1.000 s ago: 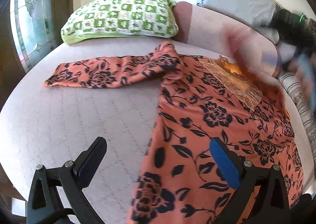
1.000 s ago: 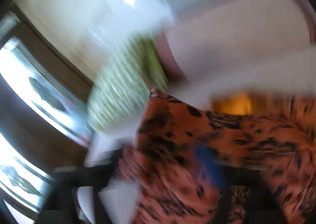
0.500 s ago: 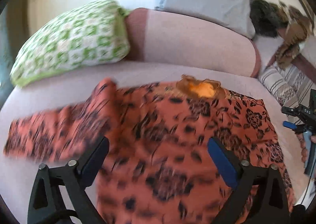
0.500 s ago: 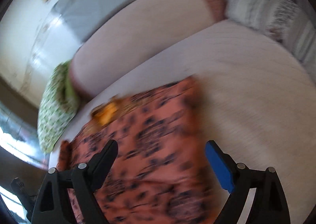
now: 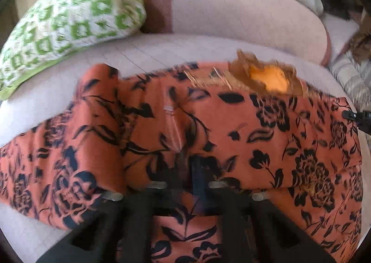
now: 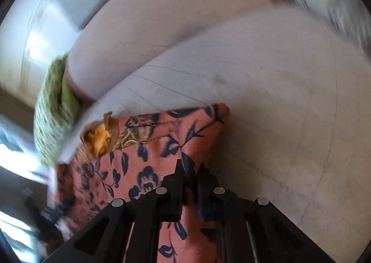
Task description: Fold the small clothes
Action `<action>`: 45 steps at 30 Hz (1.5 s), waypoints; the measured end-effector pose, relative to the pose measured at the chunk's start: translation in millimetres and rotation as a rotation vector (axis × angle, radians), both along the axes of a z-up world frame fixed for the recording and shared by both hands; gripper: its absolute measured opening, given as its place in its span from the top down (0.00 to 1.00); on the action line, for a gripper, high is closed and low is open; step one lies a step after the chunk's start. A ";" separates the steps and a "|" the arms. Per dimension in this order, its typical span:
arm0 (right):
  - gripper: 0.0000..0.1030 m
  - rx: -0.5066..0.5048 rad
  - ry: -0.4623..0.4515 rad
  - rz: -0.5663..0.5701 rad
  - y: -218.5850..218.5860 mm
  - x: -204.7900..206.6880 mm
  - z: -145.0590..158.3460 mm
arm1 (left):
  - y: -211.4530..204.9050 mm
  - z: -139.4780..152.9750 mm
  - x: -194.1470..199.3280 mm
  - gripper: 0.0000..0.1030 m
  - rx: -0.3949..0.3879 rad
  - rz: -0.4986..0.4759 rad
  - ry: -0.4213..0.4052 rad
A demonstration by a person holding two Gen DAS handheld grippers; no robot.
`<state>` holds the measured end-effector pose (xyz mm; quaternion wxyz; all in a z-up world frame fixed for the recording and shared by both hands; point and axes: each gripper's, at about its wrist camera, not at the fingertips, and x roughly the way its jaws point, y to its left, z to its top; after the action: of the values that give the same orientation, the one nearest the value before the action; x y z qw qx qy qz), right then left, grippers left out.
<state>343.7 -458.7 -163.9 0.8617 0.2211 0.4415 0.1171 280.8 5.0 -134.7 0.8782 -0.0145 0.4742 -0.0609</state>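
Orange fabric printed with black flowers, a small garment [image 5: 266,128], lies spread on the pale quilted bed surface [image 6: 278,77], its golden-yellow neckline [image 5: 269,77] toward the bolster. Left gripper [image 5: 189,170] is pinched closed on a fold of the cloth, and right gripper [image 6: 189,177] is clamped on its right edge (both views blurred). A green-and-white patterned pillow [image 5: 69,14] sits at the left.

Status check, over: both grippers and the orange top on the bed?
Left gripper shut on the top. Right gripper shut on its edge. Top lies spread on the bed, sleeve folded in. Nothing in the way.
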 end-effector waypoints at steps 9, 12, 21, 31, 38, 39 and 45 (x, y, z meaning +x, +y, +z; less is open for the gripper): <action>0.69 -0.161 0.006 -0.029 17.9 5.2 -14.9 | 0.6 -13.7 -53.6 0.92 -0.036 0.095 -0.028; 0.47 -0.098 -0.086 -0.134 5.5 -35.6 8.1 | 2.5 3.6 -46.0 0.86 -0.034 0.066 -0.076; 0.54 0.288 0.119 -0.012 15.2 -79.9 -68.2 | -1.1 -11.4 -11.0 0.61 0.038 0.018 -0.042; 0.27 0.413 -0.048 0.076 22.8 -54.1 -24.4 | 83.4 57.3 -97.6 0.41 -0.081 0.079 -0.236; 0.26 0.683 -0.031 -0.178 -39.4 -32.1 -62.9 | 187.1 38.7 -110.6 0.37 -0.152 0.311 -0.200; 0.26 0.688 -0.064 -0.132 -34.2 -40.2 -54.7 | 200.7 31.2 -106.5 0.37 -0.170 0.345 -0.189; 0.34 0.528 0.027 -0.113 -6.2 -52.8 -67.7 | 267.9 -3.8 -98.9 0.37 -0.383 0.573 -0.139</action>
<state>290.9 -464.8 -231.7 0.7733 0.4641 0.3940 0.1771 181.8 272.9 -138.5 0.8711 -0.3074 0.3698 0.0994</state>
